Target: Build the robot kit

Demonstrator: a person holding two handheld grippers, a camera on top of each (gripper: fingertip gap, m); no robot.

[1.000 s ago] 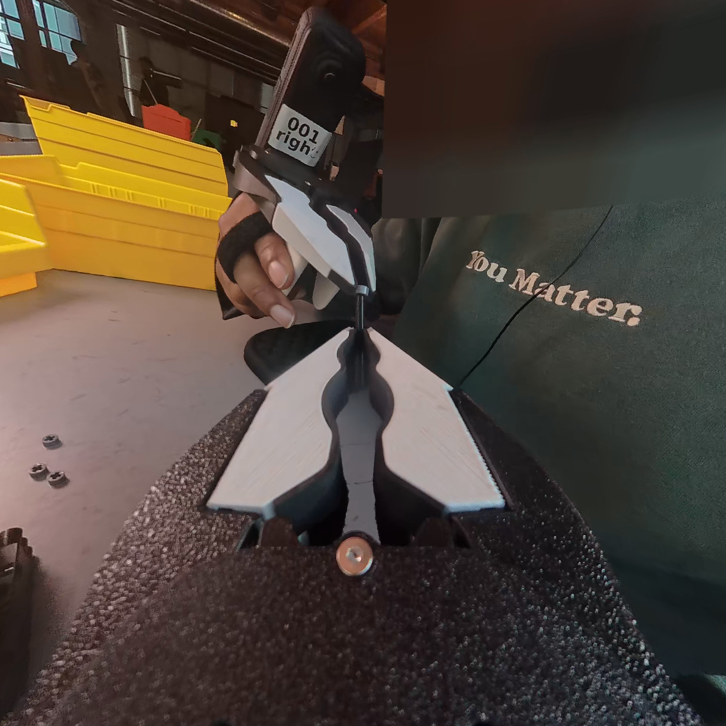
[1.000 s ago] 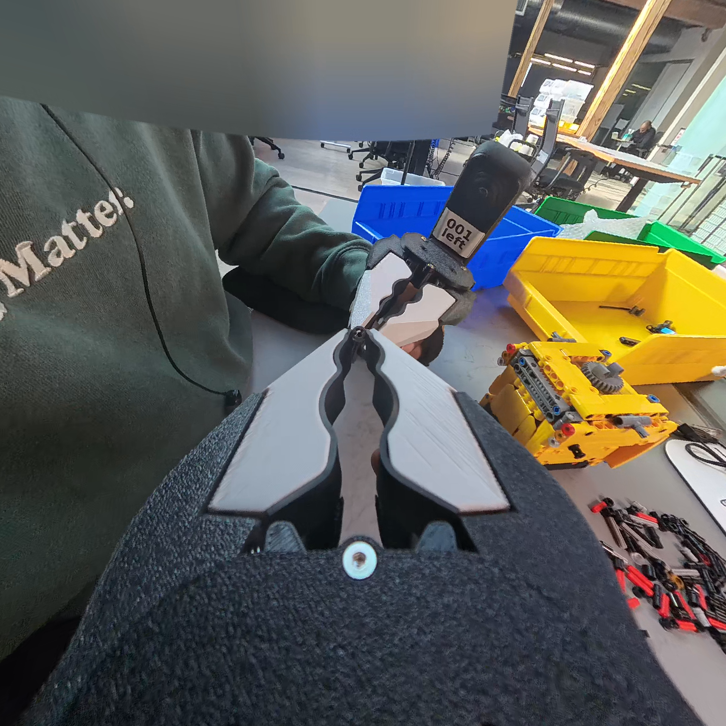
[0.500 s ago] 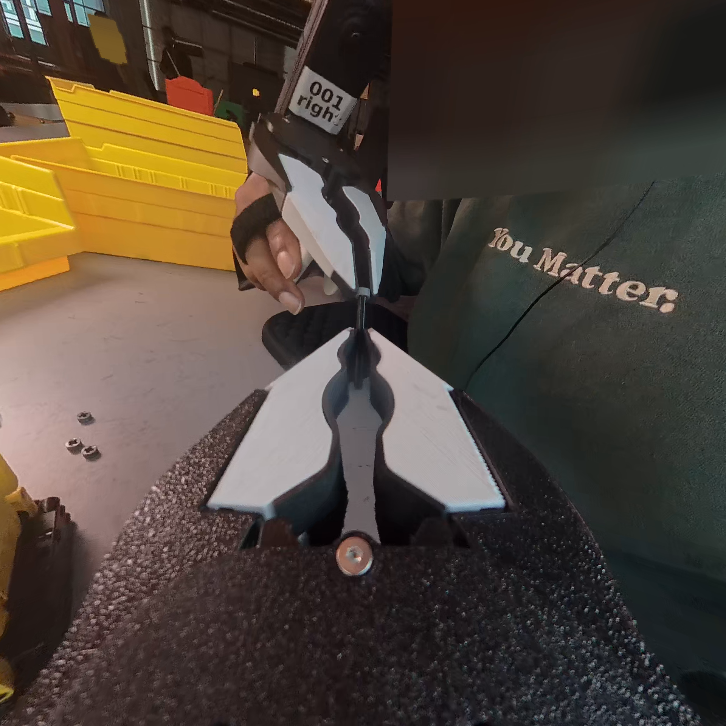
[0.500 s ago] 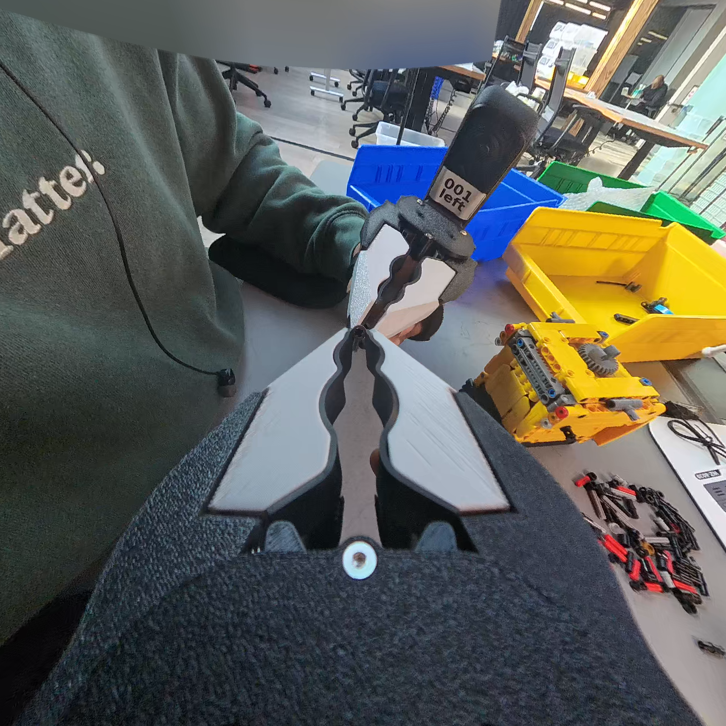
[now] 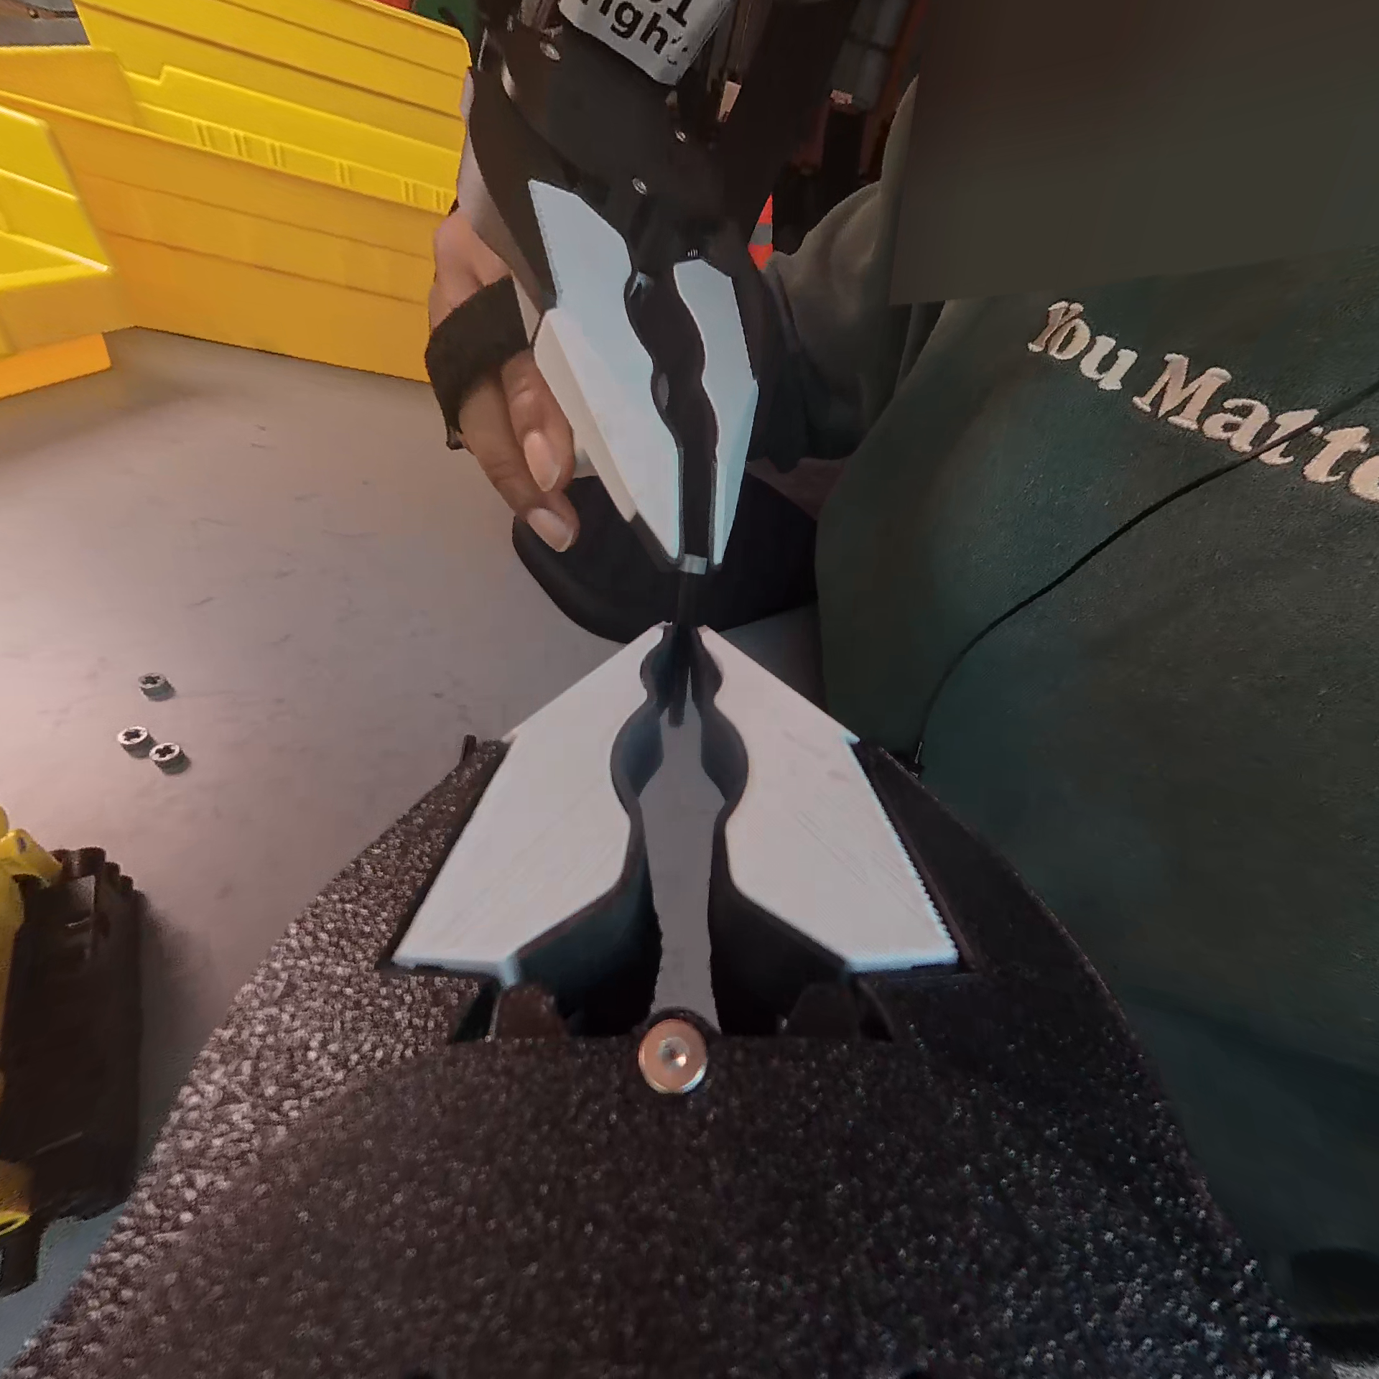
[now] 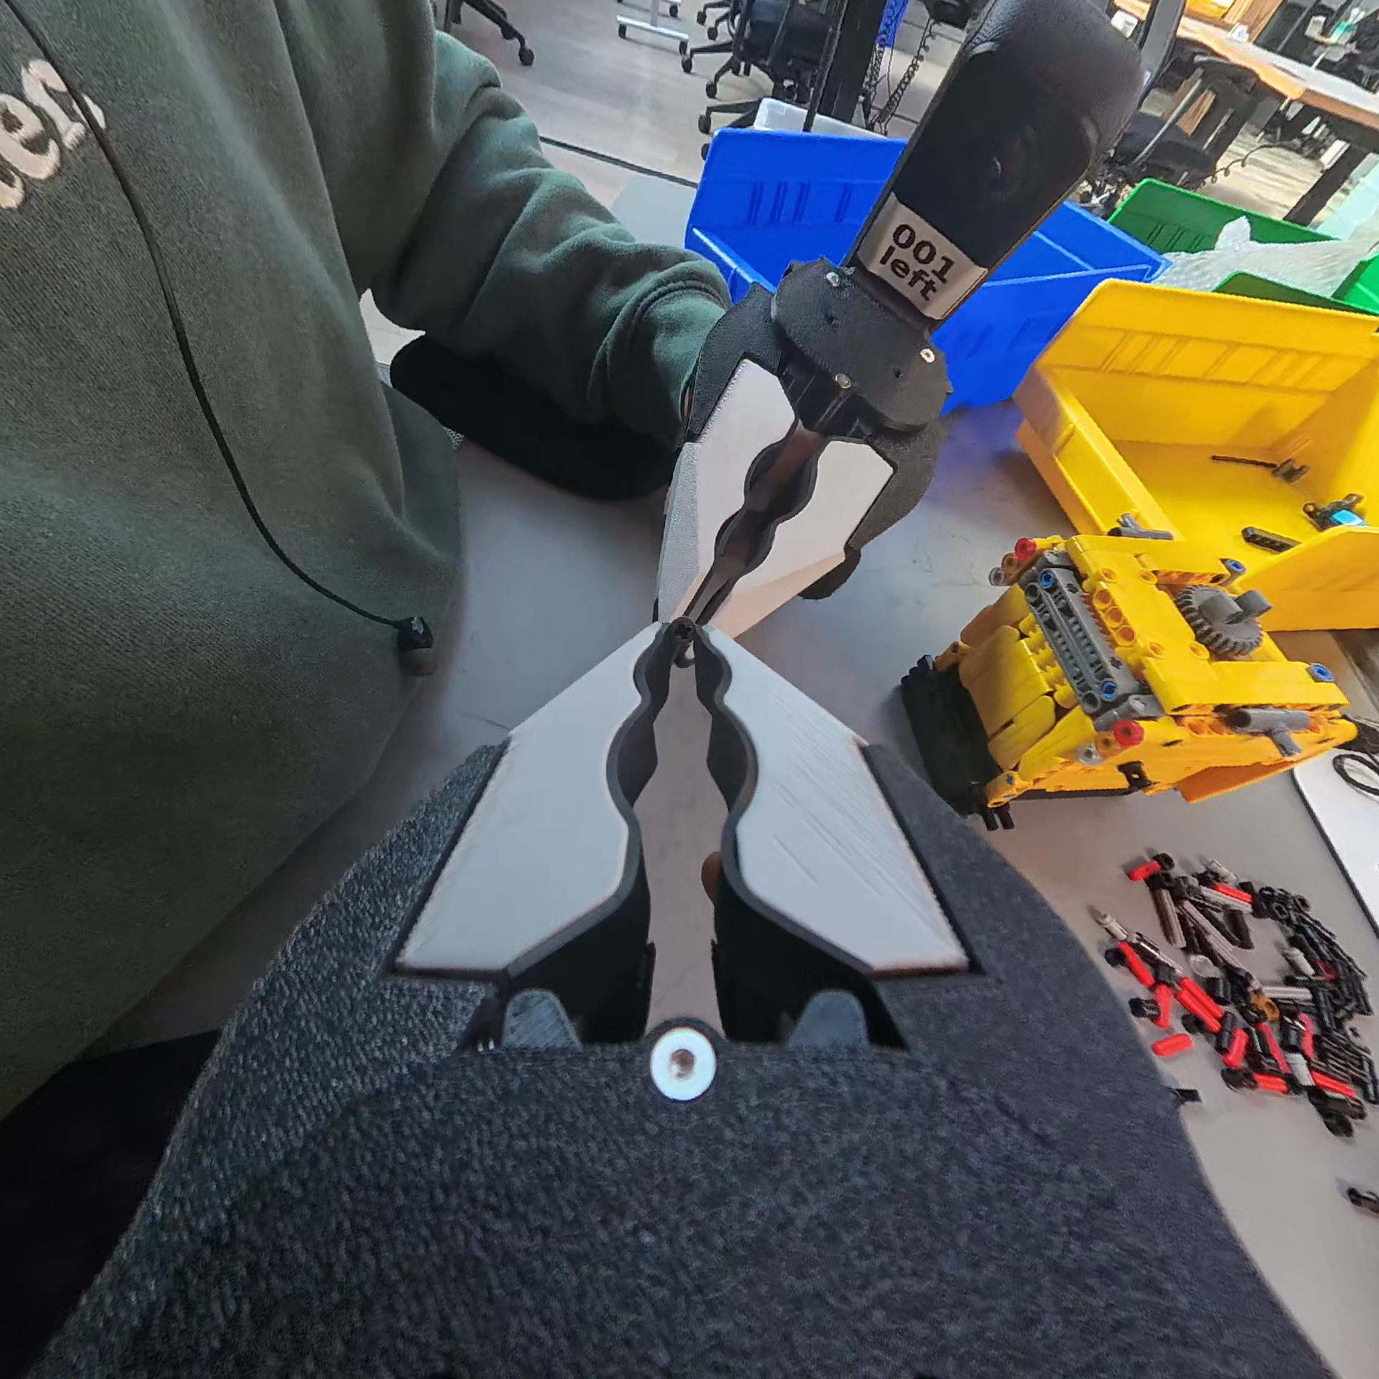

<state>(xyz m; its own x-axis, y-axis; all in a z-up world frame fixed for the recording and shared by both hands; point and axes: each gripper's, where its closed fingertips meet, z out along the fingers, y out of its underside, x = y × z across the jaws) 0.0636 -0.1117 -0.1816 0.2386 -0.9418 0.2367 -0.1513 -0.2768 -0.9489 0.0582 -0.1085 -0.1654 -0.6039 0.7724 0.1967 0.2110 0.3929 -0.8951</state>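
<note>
My left gripper [image 5: 677,640] is shut on the lower end of a thin black rod [image 5: 683,604]. My right gripper [image 5: 695,556] points down at it, tip to tip, and is shut on the rod's upper end, where a small grey collar [image 5: 694,565] sits. In the right wrist view my right gripper [image 6: 679,636] meets the left gripper [image 6: 680,612] the same way; the rod is mostly hidden there. Both are held above the grey table [image 5: 261,522], close to a person's green sweatshirt [image 6: 186,448].
A yellow brick-built vehicle [image 6: 1119,671] stands on the table at the right, with a pile of red and black pins [image 6: 1254,985] in front of it. Yellow [image 6: 1194,418] and blue [image 6: 806,201] bins stand behind. Three small grey rings [image 5: 153,739] lie left; stacked yellow bins [image 5: 261,186] beyond. My two grippers' fingertips are within a few centimetres of each other.
Both grippers stay shut on the rod. The right gripper has come closer and stands more upright over the left one. The yellow vehicle's edge has come into the left wrist view.
</note>
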